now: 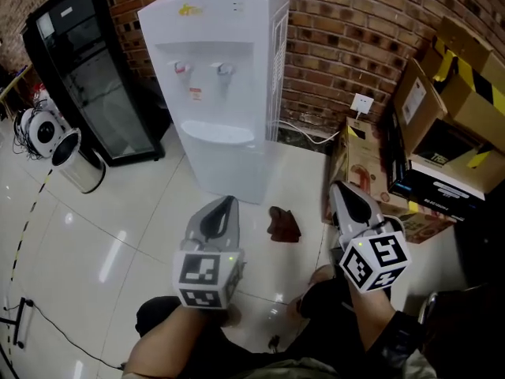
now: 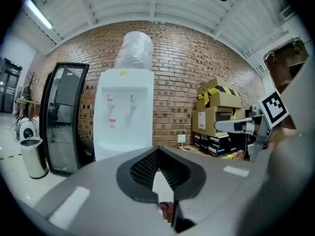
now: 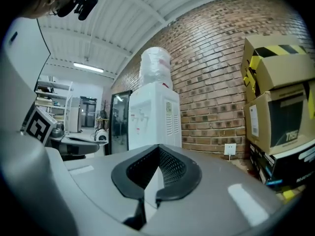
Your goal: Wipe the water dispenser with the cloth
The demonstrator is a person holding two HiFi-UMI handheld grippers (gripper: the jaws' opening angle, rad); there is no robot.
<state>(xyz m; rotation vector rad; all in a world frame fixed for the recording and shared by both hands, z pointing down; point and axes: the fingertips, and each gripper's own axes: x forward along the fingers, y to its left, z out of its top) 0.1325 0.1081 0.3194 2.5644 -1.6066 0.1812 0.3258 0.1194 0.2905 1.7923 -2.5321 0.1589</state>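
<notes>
Water dispenser: the white water dispenser (image 1: 225, 93) stands upright on the tiled floor (image 1: 118, 235), its back to a brick wall (image 1: 339, 38), two taps above a drip tray on its front.
Cloth: a crumpled reddish-brown cloth (image 1: 284, 223) lies on the floor just in front of the dispenser's right corner, between the two tools and touched by neither.
Left tool: the left tool (image 1: 227, 204) is held up and aimed at the dispenser's front, its jaws closed together with nothing in them.
Right tool: the right tool (image 1: 341, 189) is raised beside it, pointing roughly level, its jaws also pressed together and empty.
Surroundings: a black glass-door cabinet (image 1: 95, 77) and a metal bin (image 1: 75, 160) stand to the dispenser's left; stacked cardboard boxes (image 1: 442, 93) sit to its right, near a wall socket (image 1: 362, 103).
</notes>
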